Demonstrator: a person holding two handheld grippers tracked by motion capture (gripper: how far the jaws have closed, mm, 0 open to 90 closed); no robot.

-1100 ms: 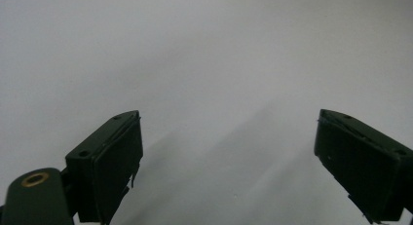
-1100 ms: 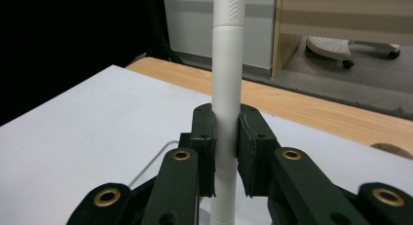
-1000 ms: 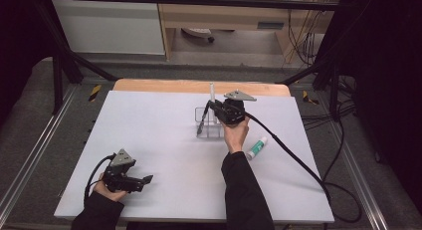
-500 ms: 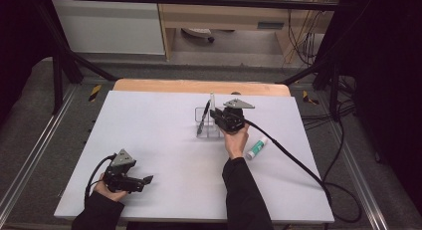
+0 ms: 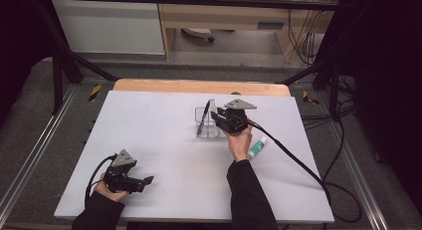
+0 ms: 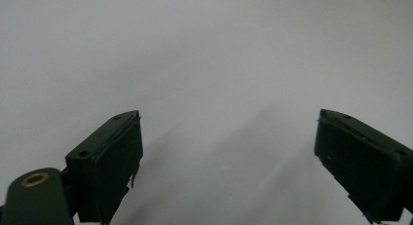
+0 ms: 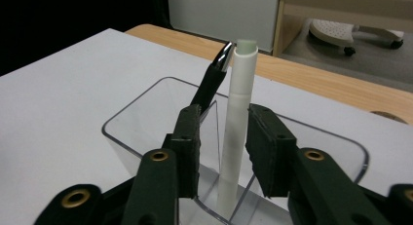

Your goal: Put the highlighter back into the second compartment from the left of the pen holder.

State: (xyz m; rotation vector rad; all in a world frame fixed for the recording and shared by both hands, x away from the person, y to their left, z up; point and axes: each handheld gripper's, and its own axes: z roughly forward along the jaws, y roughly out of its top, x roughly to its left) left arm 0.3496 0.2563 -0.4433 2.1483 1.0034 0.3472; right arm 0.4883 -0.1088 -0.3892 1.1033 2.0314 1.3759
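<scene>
White worktop (image 5: 164, 140), wood edge behind, dark room, cables right. White pen (image 7: 237, 118) upright in clear holder (image 7: 146, 101), black pen (image 7: 210, 84) leaning beside. Right tool (image 7: 223, 152) jaws just opening, straddling white pen, small gaps either side. Left tool (image 5: 144, 180) wide, empty, idle near front. Risk: withdrawing jaw snags pen, tips holder. Green-capped tube (image 5: 258, 147) lies nearby.

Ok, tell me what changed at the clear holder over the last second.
The right hand-held gripper has just been opening its jaws around the white pen, which now stands upright in the clear holder, apparently let go. The black pen leans beside it as before, and the left hand-held gripper stays open and idle.
</scene>
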